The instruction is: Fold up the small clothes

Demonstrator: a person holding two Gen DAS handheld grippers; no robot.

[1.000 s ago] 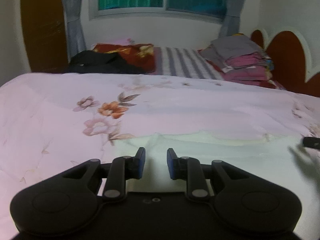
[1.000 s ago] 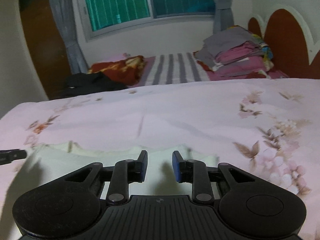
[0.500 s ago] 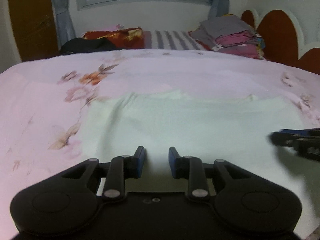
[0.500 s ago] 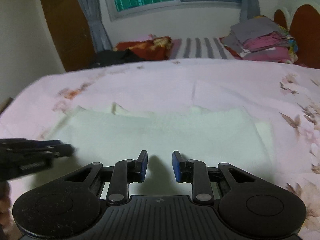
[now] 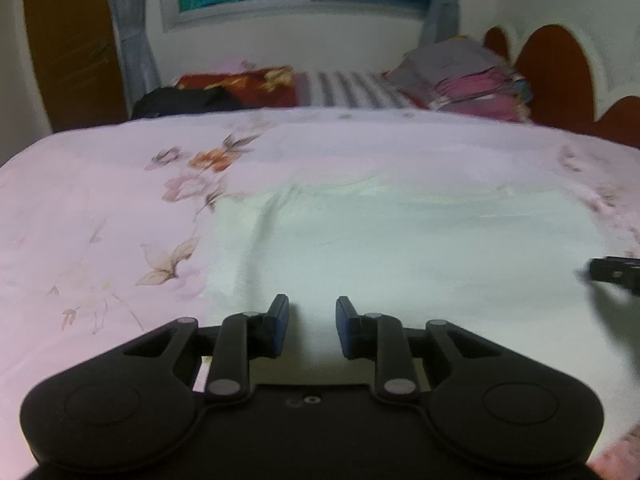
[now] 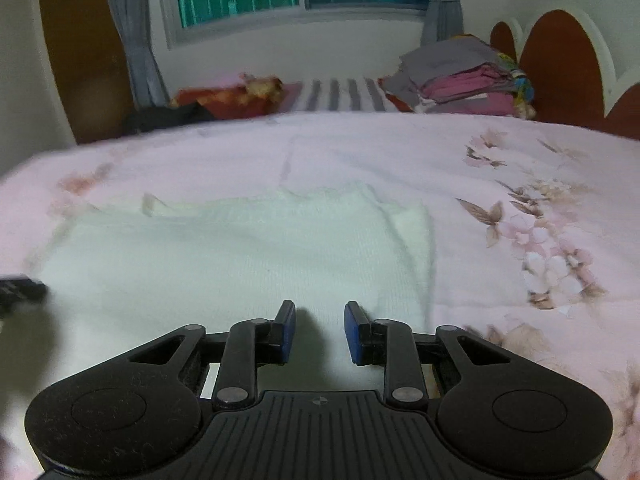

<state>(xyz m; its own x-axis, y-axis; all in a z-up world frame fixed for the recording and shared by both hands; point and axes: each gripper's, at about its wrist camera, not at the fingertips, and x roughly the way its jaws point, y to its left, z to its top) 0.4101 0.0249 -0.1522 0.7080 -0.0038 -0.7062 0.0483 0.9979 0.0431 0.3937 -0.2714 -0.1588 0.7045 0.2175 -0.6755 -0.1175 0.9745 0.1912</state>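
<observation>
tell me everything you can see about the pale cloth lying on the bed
The cloth is a pale, whitish-green knit piece spread nearly flat on the pink flowered bedspread. Its far edge is uneven, with a small tab sticking up at the far left corner. A soft ridge runs along its right side. Both tongs, the left and right, are open above its near edge, nothing between them.

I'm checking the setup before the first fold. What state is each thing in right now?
Pale garment: spread flat on the bedspread, not yet folded, far edge rumpled.
Left tool: open, nothing between its fingers, over the garment's near edge.
Right tool: open, nothing held, over the near edge.
Clothes pile: folded, stacked by the headboard.
Curtains: drawn aside.
</observation>
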